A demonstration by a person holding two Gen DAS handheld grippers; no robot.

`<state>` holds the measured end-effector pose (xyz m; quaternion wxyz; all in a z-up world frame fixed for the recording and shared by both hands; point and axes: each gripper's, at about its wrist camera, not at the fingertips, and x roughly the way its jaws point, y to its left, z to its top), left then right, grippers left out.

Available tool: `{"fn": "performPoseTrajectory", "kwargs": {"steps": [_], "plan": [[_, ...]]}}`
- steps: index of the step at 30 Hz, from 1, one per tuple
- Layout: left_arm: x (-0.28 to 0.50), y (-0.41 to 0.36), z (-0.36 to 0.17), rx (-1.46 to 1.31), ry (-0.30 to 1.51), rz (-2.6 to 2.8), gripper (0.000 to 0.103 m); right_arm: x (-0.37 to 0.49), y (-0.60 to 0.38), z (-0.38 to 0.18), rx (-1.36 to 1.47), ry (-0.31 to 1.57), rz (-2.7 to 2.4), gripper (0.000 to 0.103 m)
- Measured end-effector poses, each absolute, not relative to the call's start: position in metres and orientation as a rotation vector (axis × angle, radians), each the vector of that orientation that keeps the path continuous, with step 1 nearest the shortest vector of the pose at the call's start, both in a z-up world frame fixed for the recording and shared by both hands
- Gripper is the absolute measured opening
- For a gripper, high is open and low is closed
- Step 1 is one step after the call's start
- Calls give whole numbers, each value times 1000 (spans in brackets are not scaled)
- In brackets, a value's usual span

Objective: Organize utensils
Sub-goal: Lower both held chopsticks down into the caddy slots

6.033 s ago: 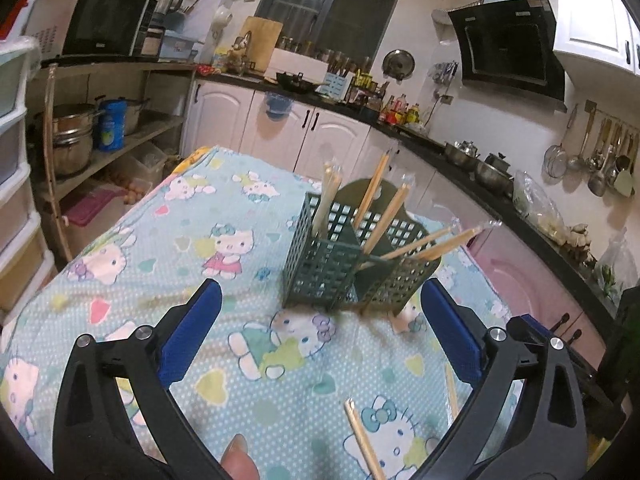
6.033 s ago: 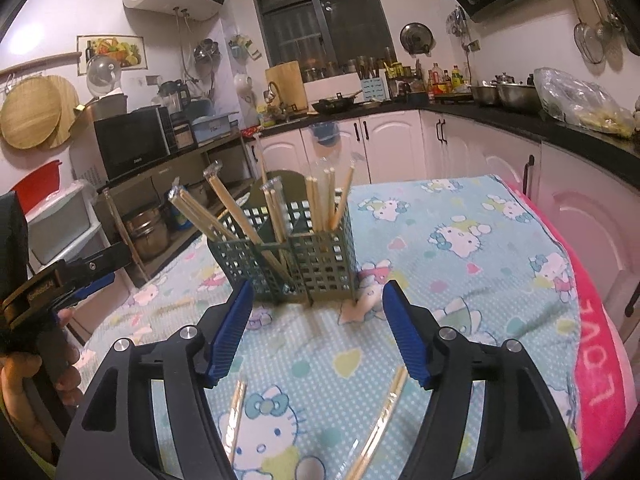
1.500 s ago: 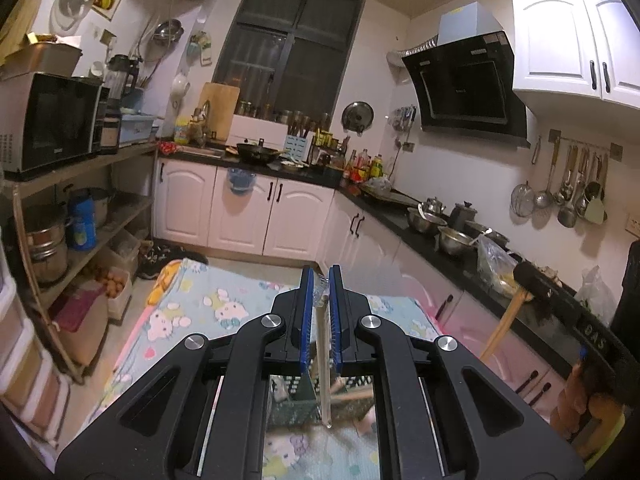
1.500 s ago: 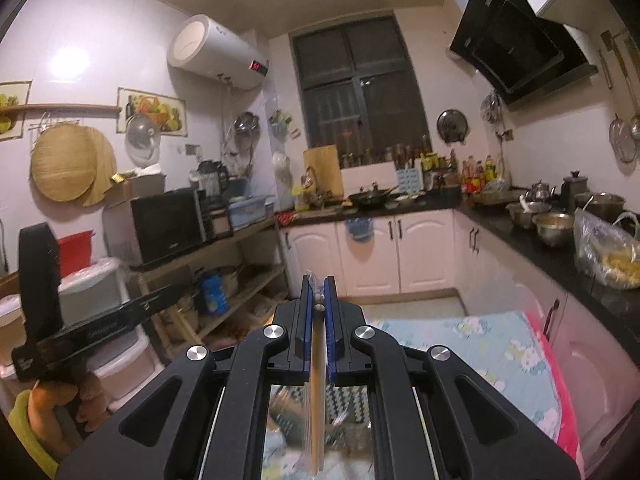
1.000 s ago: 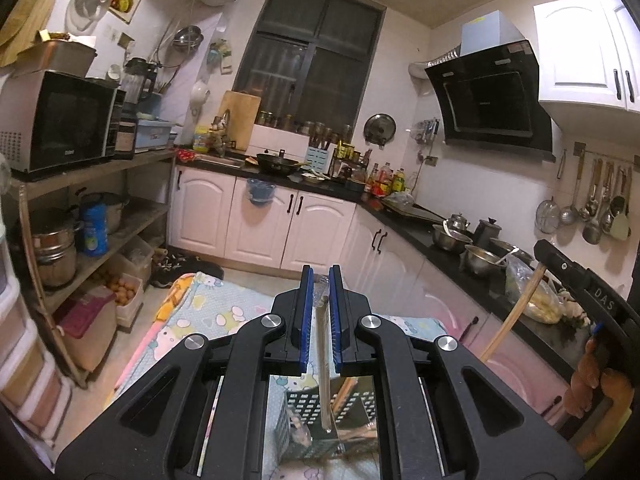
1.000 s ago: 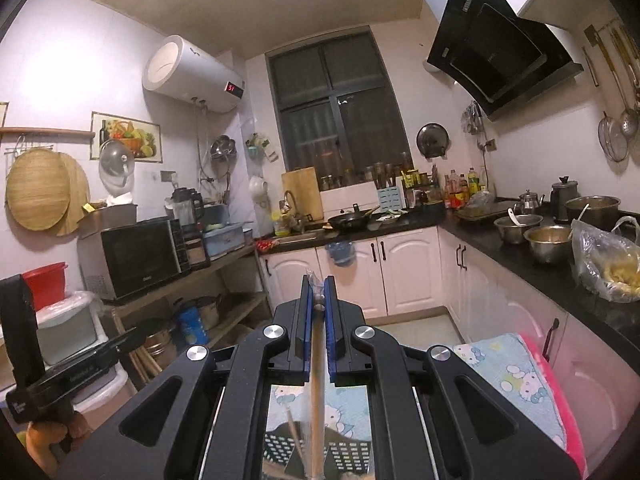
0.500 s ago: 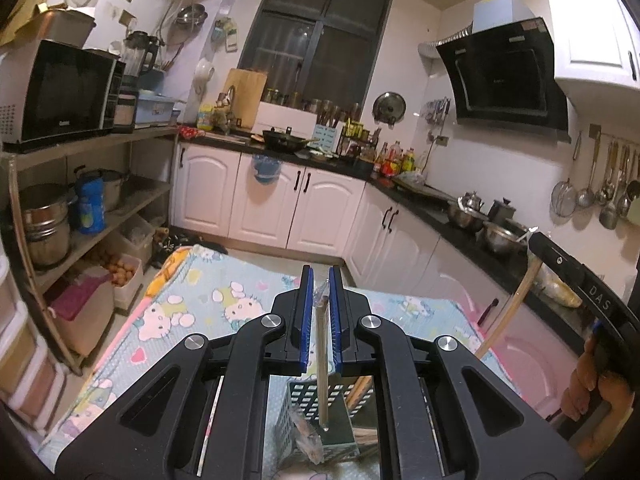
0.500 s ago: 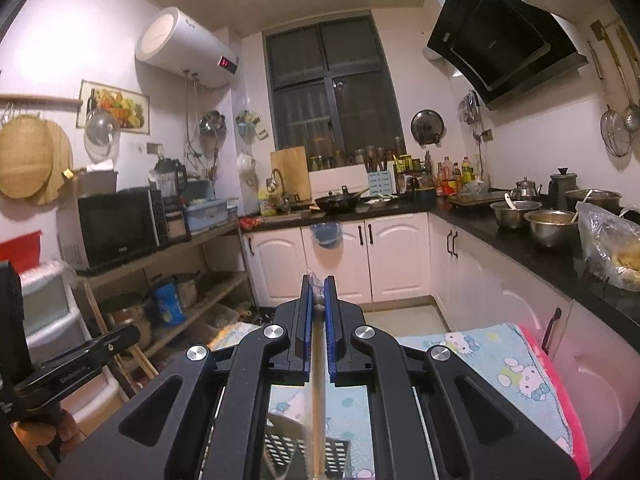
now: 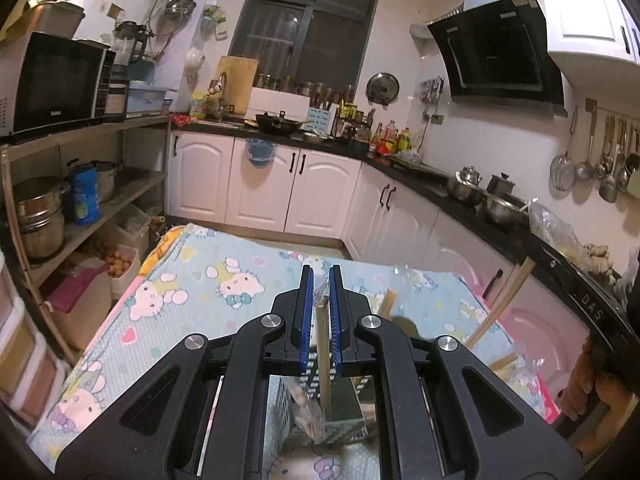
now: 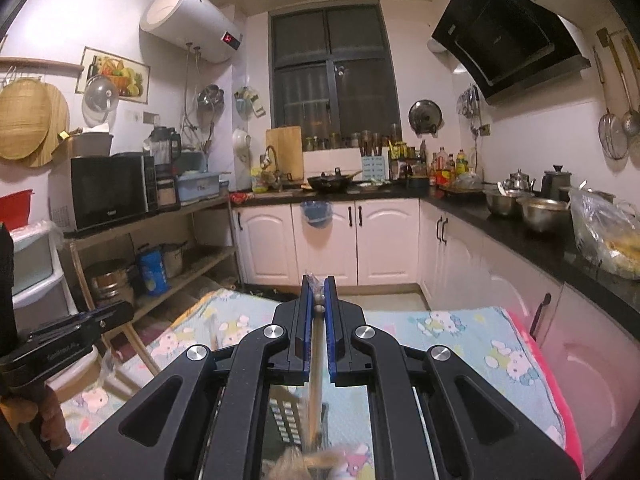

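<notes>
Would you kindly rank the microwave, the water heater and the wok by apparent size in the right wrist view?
1. Water heater and microwave: alike, and the heater's angle leaves the order unsure.
2. Wok: clearly smallest, though it sits farthest back.

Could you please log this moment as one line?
left tool: shut on wooden chopstick | right tool: shut on wooden chopstick | both above green slotted plastic basket

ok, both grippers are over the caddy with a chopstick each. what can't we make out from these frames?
- Left wrist: the caddy shows only through the gap in the left gripper; which compartment its chopstick is over can't be told.
- Right wrist: the lower end of the chopstick in the right gripper is blurred, and the caddy's rim is hidden by the gripper body.
- Table: the near part is covered in both views.
</notes>
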<state>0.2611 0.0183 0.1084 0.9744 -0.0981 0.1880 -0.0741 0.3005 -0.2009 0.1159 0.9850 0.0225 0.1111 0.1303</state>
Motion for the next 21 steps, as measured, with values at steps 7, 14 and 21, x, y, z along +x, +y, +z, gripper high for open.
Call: {"fn": "performPoseTrajectory", "kwargs": {"steps": [7,14,21], "plan": [[256,16,98,-185,424,-147,3,288,-205,106,61,289,280,6],[249,17,93,-169,452,-143,21,284,-208,97,86,378,288,12],[237,17,93,-159,471,-151,33,275,-205,89,75,422,291,27]]}}
